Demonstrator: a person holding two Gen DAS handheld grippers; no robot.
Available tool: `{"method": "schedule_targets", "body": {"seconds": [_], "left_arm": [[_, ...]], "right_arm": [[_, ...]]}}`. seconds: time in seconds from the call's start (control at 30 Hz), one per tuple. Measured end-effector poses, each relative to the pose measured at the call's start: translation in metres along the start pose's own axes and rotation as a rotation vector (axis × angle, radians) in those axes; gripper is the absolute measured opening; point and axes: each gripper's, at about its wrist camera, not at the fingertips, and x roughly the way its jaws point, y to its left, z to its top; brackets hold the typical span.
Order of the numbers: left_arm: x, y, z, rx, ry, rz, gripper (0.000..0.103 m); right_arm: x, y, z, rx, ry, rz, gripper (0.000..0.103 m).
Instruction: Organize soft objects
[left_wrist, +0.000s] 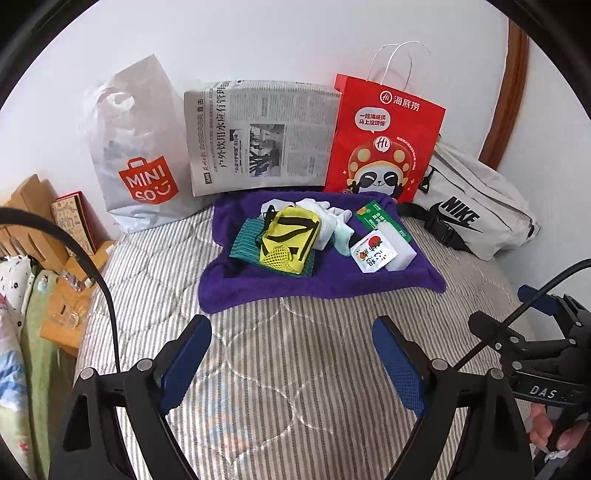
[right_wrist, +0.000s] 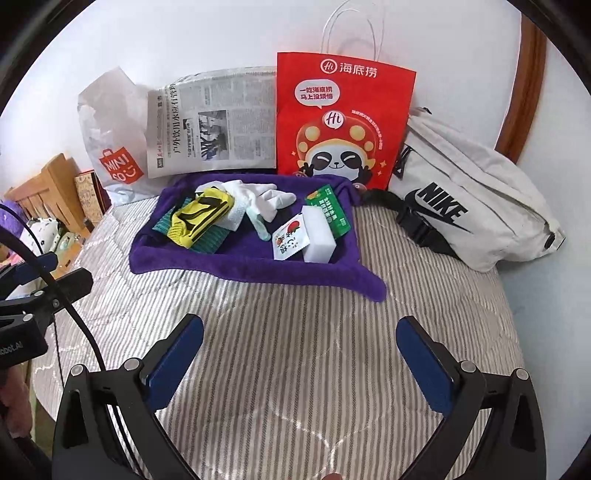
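Observation:
A purple towel (left_wrist: 258, 284) (right_wrist: 258, 269) lies spread on the striped bed. On it rest a yellow mesh pouch (left_wrist: 288, 236) (right_wrist: 199, 216) over a teal cloth (left_wrist: 243, 238), white gloves (left_wrist: 325, 214) (right_wrist: 266, 201), a white sponge block (left_wrist: 397, 245) (right_wrist: 319, 234), a green packet (left_wrist: 373, 216) (right_wrist: 328, 206) and a white tissue pack (left_wrist: 371, 253) (right_wrist: 290, 240). My left gripper (left_wrist: 291, 365) hangs open over the bare quilt, short of the towel's near edge. My right gripper (right_wrist: 299, 365) is open too, with nothing between its fingers.
Against the wall stand a white Miniso bag (left_wrist: 140, 155) (right_wrist: 110, 147), a folded newspaper (left_wrist: 258, 136) (right_wrist: 210, 125) and a red paper bag (left_wrist: 384, 140) (right_wrist: 343, 118). A pale Nike waist bag (left_wrist: 469, 206) (right_wrist: 469, 206) lies at the right. A wooden headboard (left_wrist: 33, 206) stands left.

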Motion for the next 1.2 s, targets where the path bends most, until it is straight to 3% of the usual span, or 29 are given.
{"method": "schedule_targets", "body": {"seconds": [0.1,0.27,0.5,1.2], "left_arm": [[0.000,0.001,-0.001,0.005,-0.005,0.036,0.089],[-0.001,0.004,-0.002,-0.007,0.001,0.021,0.089],[-0.002,0.001,-0.003,0.013,-0.003,0.058,0.089],[-0.004,0.001,-0.004,0.016,0.006,0.063,0.089]], "right_arm": [[-0.003,0.001,-0.002,0.003,-0.003,-0.013,0.103],[-0.008,0.001,-0.002,0.015,-0.008,-0.018,0.103],[-0.010,0.001,-0.002,0.014,-0.008,-0.026,0.102],[-0.010,-0.008,0.000,0.045,-0.013,-0.029,0.103]]}}
